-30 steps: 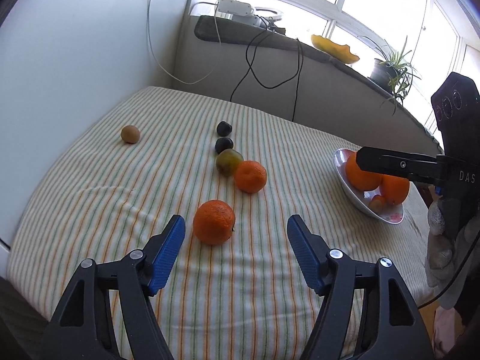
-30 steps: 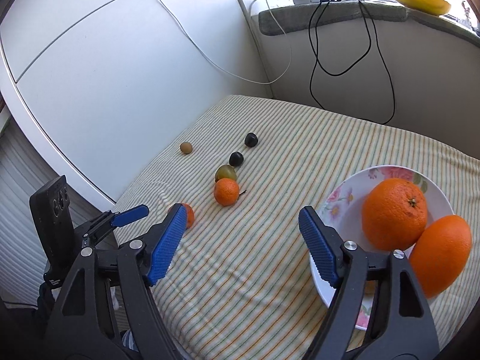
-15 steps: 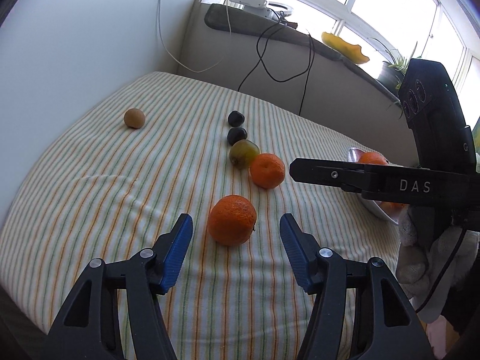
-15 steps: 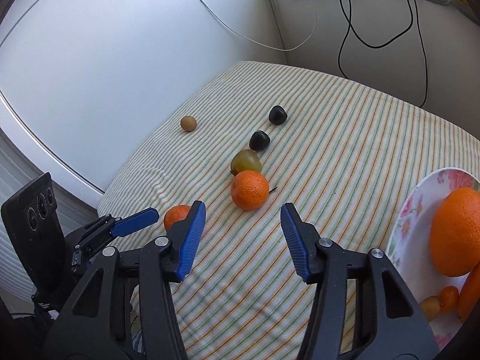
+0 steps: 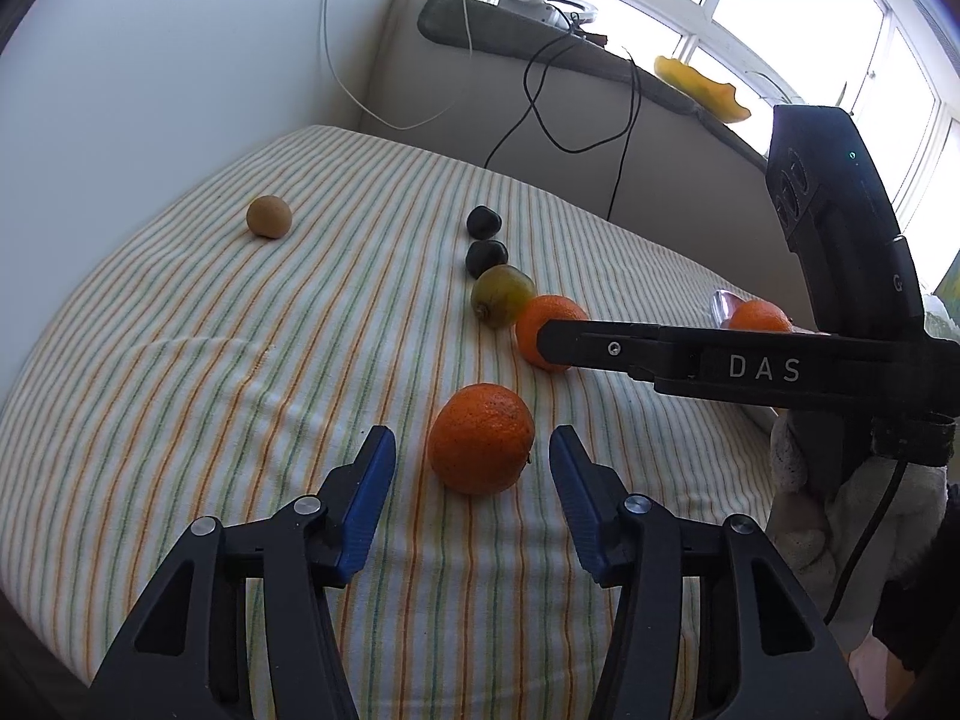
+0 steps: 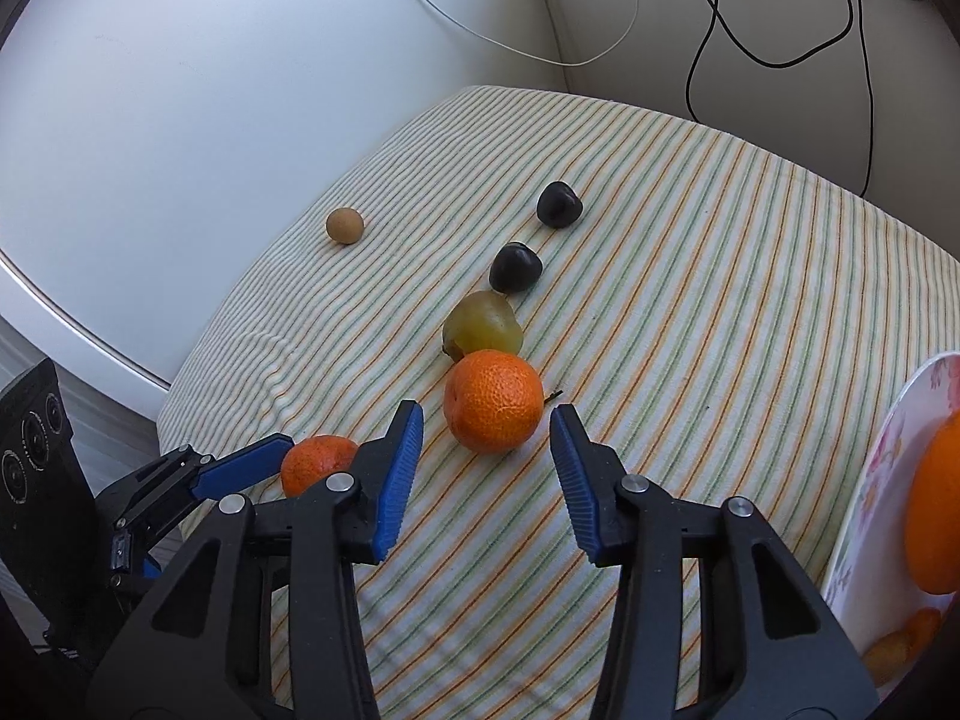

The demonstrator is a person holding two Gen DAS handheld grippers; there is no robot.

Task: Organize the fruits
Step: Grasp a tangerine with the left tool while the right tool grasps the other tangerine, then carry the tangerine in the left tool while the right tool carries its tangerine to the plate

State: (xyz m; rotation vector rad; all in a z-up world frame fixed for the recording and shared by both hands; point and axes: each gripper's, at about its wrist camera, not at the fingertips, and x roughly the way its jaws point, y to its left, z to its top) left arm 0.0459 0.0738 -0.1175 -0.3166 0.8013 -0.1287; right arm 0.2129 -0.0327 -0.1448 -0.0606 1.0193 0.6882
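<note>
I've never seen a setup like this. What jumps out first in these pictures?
Two pairs of blue-tipped tongs, each closing in on its own orange on the striped cloth: the left tongs flank the nearer orange, the right tongs flank the orange beside the green fruit. Neither is gripped yet. A flowered plate with more oranges sits at the right edge.

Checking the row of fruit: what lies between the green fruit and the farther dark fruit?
The nearer dark fruit lies between the green fruit and the farther dark fruit, clearest in the right wrist view.
</note>
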